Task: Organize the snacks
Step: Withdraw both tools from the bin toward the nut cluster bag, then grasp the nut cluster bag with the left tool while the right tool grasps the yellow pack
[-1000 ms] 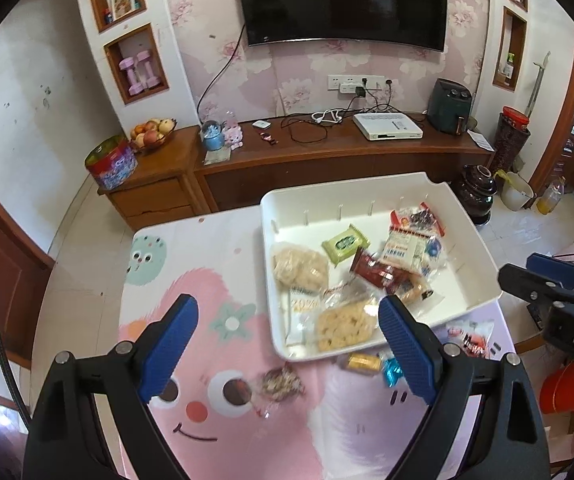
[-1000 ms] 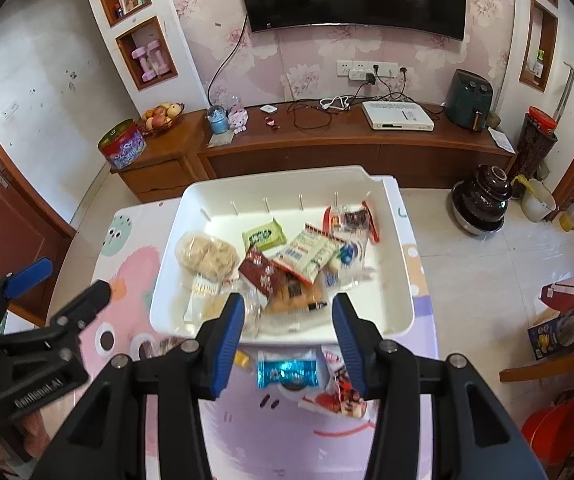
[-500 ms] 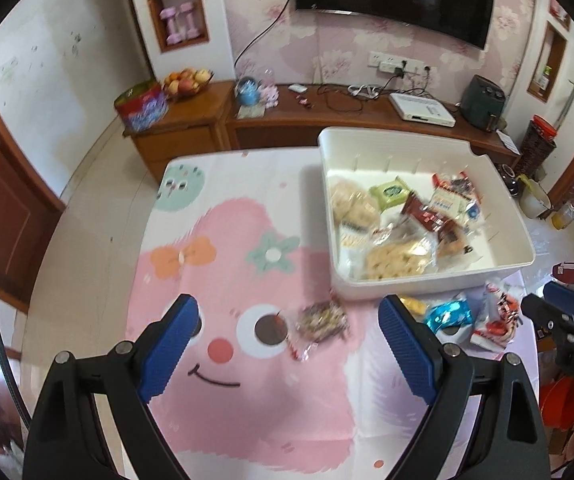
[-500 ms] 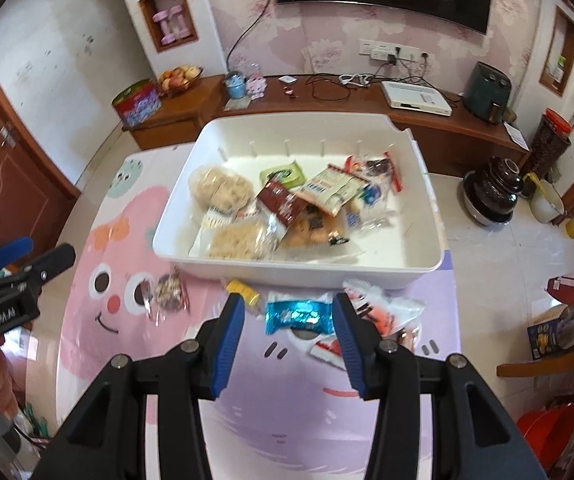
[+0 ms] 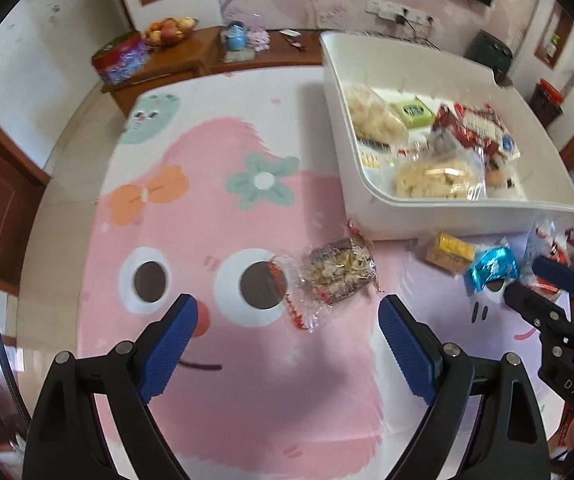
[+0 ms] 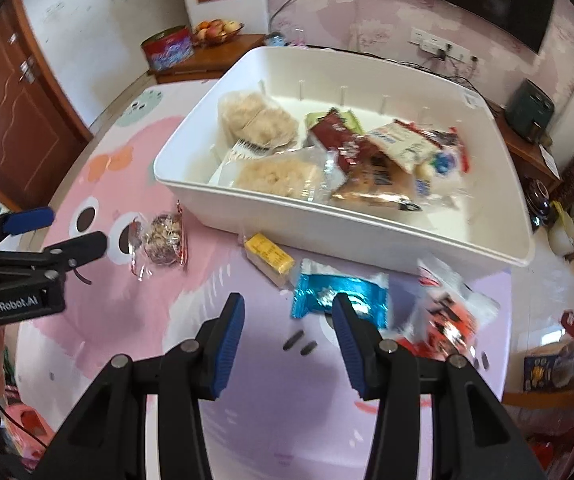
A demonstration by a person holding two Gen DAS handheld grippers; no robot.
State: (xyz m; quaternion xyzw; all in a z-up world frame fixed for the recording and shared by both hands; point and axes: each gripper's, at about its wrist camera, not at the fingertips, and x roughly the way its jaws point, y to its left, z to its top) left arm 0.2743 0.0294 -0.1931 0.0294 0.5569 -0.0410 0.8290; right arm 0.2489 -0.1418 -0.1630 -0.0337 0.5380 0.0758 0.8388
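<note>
A white bin (image 5: 367, 196) (image 6: 327, 224) holds several wrapped snacks on the pink cartoon tablecloth. A clear-wrapped nut snack (image 5: 337, 268) (image 6: 163, 236) lies just ahead of my open, empty left gripper (image 5: 287, 320), which also shows in the right wrist view (image 6: 71, 232). A yellow snack (image 6: 269, 256) (image 5: 449, 250), a blue-wrapped snack (image 6: 327, 296) (image 5: 493, 266) and a red-and-white packet (image 6: 451, 312) lie in front of the bin. My right gripper (image 6: 289, 312) is open and empty, its right finger beside the blue snack.
Behind the table stands a wooden sideboard with a fruit bowl (image 5: 169, 30), a red tin (image 5: 121, 58) and a blue jar (image 5: 237, 34). A TV hangs on the floral wall. The table's right edge (image 6: 507, 320) is close to the red-and-white packet.
Both grippers have come down and closer to the table. The left one now faces the nut snack; the right one has dropped to the blue snack. Both stay open.
</note>
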